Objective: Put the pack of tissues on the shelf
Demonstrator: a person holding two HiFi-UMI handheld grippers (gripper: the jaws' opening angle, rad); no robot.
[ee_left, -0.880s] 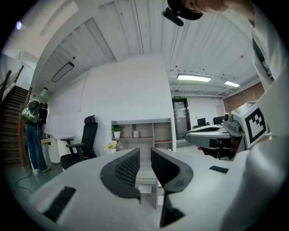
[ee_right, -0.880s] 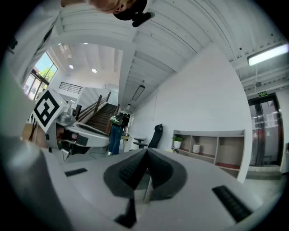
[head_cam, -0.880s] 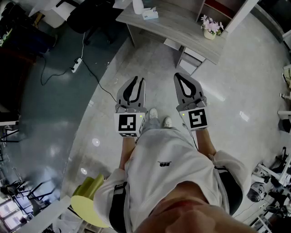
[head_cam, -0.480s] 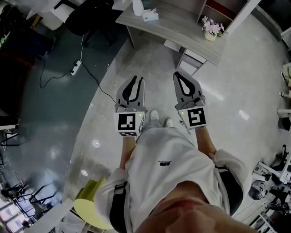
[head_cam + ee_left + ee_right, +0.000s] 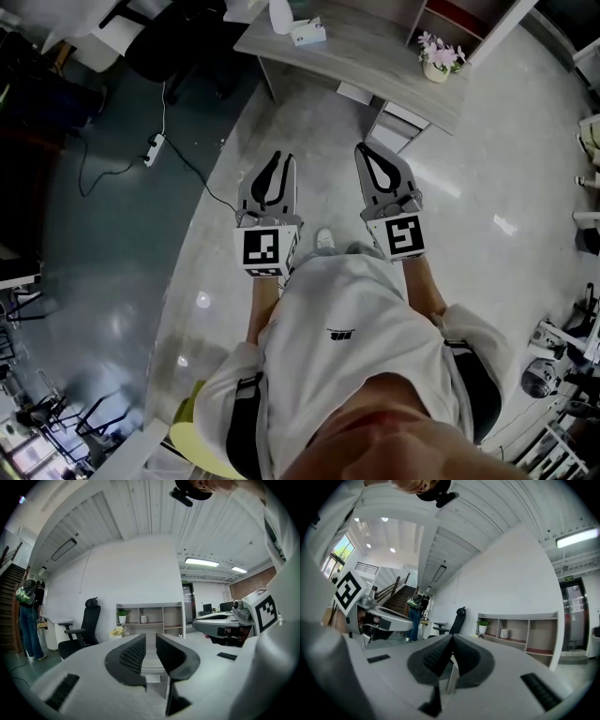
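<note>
In the head view the pack of tissues lies on a grey desk far ahead of me. The shelf stands at the desk's right end; the left gripper view shows its open compartments, and the right gripper view shows it too. Both grippers are held side by side at waist height above the floor, well short of the desk. My left gripper has a narrow gap between its jaws, and my right gripper has its pads touching. Neither holds anything.
A flower pot and a white container stand on the desk. A black office chair is at its left, with a power strip and cable on the floor. A person with a backpack stands far left.
The floor and power strip have slid down the head view as I step toward the desk. Both grippers stay side by side, their jaws unchanged.
</note>
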